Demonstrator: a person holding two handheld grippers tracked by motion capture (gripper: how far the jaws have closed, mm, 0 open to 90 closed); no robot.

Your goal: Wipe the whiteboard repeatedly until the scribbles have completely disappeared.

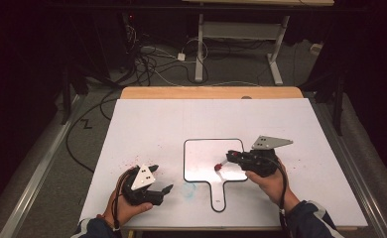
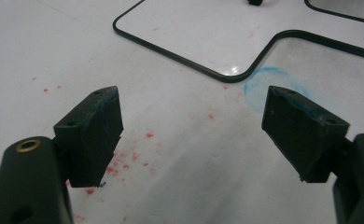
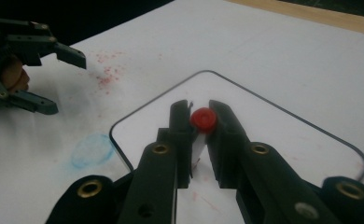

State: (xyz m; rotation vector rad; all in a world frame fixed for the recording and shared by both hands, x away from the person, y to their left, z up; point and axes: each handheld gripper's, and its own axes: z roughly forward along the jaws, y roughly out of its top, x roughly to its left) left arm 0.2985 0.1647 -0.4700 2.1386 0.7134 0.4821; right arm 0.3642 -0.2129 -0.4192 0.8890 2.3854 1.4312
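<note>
Lab / recording room, not a home or shop.
Dark room, black surrounds. Table (image 1: 300,129) covered with a white sheet, wood edge showing at the far side. Loose cables (image 1: 147,64) snake across the grey floor (image 1: 57,168) beyond the table. A height-adjustable desk frame (image 1: 241,34) with white legs stands farther back. Metal rails (image 1: 37,168) run along the floor on the left and right.

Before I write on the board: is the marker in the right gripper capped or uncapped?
Cannot tell. The right gripper is clamped on the marker; only its round red end shows, end-on.
</note>
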